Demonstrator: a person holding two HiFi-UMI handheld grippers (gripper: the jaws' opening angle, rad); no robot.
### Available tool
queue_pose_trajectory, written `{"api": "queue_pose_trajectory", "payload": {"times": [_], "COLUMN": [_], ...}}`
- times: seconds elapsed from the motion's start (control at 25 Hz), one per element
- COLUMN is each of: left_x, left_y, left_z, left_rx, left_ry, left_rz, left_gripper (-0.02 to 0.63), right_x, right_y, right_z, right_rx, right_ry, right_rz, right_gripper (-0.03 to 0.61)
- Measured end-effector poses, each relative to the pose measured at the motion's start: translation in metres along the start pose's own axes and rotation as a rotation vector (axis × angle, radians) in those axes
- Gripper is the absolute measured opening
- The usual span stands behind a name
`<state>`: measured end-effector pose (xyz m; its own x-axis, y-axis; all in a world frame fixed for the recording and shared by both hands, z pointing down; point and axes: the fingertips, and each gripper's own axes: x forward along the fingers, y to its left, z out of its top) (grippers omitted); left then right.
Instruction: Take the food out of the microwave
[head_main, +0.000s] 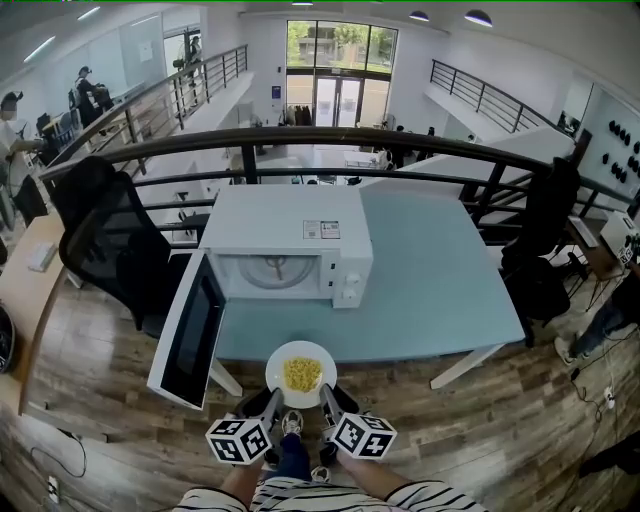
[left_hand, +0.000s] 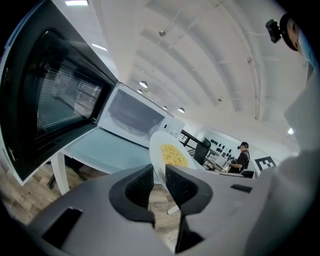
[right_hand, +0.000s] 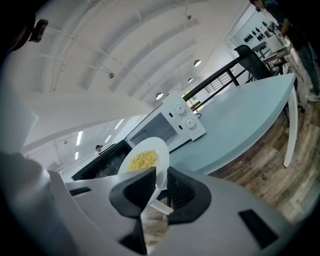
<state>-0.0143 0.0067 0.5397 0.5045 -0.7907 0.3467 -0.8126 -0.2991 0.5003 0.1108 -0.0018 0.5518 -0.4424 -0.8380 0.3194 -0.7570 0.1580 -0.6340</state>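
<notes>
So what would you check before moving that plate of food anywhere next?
1. Jaws of the left gripper clamp the plate rim: ok.
2. Jaws of the right gripper clamp the rim: ok.
3. Plate out of the microwave: ok, held by the table near edge.
4. The food sits mid-plate, away from the rim: ok.
5. Bare table right of the microwave for setting down: ok.
6. The microwave door shut: not ok, it stands open.

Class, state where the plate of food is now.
In the head view the plate is bottom centre, at the near edge of the table, gripped by left gripper and right gripper.
</notes>
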Motion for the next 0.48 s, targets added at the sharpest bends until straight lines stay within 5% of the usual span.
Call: {"api": "queue_pose_trajectory", "payload": {"times": [0.48], "left_x": [-0.0015], "left_y": [0.0036], "left_z": [-0.0015], "left_rx": [-0.015], "left_ry": [-0.002], "left_rz": [0.012], "left_gripper": [0.087], "right_x": [0.0030], "right_y": [0.0016], "right_z": [-0.0012], "right_rx": [-0.005], "right_ry": [0.013], "right_rz": [0.005], "right_gripper": [0.081]}}
